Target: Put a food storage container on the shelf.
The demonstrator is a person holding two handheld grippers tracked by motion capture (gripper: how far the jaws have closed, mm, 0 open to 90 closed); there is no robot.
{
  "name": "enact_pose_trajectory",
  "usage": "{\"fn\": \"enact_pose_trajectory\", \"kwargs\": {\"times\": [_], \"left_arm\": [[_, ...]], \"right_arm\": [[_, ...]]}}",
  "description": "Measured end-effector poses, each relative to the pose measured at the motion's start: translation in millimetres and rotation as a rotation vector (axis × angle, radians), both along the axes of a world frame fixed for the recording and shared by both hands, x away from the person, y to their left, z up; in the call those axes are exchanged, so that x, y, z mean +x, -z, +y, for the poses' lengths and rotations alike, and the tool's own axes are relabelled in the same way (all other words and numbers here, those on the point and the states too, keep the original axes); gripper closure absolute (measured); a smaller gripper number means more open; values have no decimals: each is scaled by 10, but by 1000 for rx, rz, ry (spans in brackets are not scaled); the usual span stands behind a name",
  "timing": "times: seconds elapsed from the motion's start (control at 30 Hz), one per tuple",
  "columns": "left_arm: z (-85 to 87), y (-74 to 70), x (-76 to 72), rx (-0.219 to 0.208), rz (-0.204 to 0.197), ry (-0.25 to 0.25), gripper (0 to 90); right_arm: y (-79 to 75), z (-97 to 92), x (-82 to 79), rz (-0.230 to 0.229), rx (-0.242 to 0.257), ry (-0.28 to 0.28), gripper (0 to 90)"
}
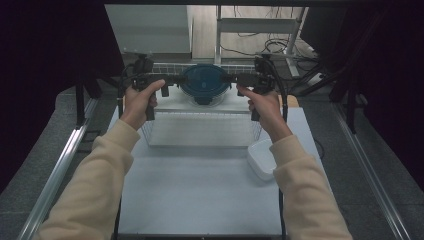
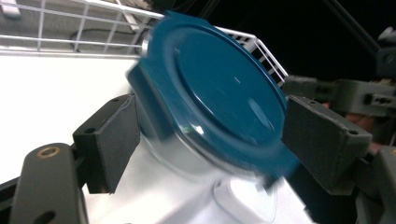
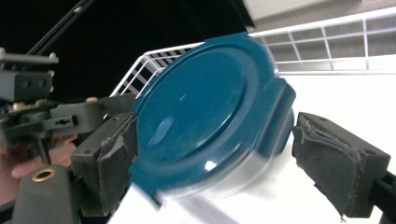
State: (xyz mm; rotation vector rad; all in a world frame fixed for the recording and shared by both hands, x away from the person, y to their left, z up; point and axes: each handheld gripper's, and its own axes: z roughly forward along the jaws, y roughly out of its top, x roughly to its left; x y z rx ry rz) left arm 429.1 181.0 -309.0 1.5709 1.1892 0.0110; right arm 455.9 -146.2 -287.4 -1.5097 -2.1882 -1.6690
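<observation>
— Container, round, clear body, dark teal lid: where does it sit against the tongs?

— Between both pairs. I have the left gripper on its one side and the right gripper on the opposite side. In the left gripper view my pads stand spread, one at each flank of the lid's rim; whether they touch it, I cannot tell, the edge is blurred. In the right gripper view the jaws are likewise spread, the near pad right against the lid's edge, the other one apart from the body.

— Surroundings?

— White wire basket, the container at its far end and both tongs reaching over it. White table under the basket. One white rounded box on the table, near the right forearm, behind the right tongs. Hands in cream sleeves grip the handles.
</observation>
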Motion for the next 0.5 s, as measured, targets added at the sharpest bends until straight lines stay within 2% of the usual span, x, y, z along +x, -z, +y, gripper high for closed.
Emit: {"fn": "enact_pose_trajectory", "kwargs": {"times": [0.03,0.07,0.1,0.13,0.2,0.23,0.27,0.3,0.33,0.43,0.47,0.5], "left_arm": [[-1,2,-154,33,-28,11,189],[-1,2,-154,33,-28,11,190],[-1,14,-279,58,-51,13,191],[-1,14,-279,58,-51,13,194],[3,40,-447,74,-71,26,194],[6,72,-582,85,-89,35,196],[3,93,-657,93,-96,42,198],[3,93,-657,93,-96,42,198],[-1,147,-805,114,-110,61,199],[-4,259,-1028,154,-125,77,201],[-4,259,-1028,154,-125,77,203],[5,347,-1159,175,-128,89,204]], "right_arm": [[-22,-65,-152,-51,-41,-23,151],[-24,-97,-220,-75,-64,-35,155],[-23,-120,-273,-91,-79,-43,160],[-23,-120,-273,-91,-79,-43,160],[-1,-205,-453,-139,-120,-65,170],[29,-269,-576,-161,-137,-74,177],[48,-300,-627,-168,-142,-79,181],[77,-340,-691,-175,-142,-86,188],[110,-384,-751,-181,-141,-92,192],[221,-525,-937,-194,-139,-97,209],[267,-571,-998,-197,-129,-97,215],[326,-625,-1072,-200,-125,-102,221]]}}
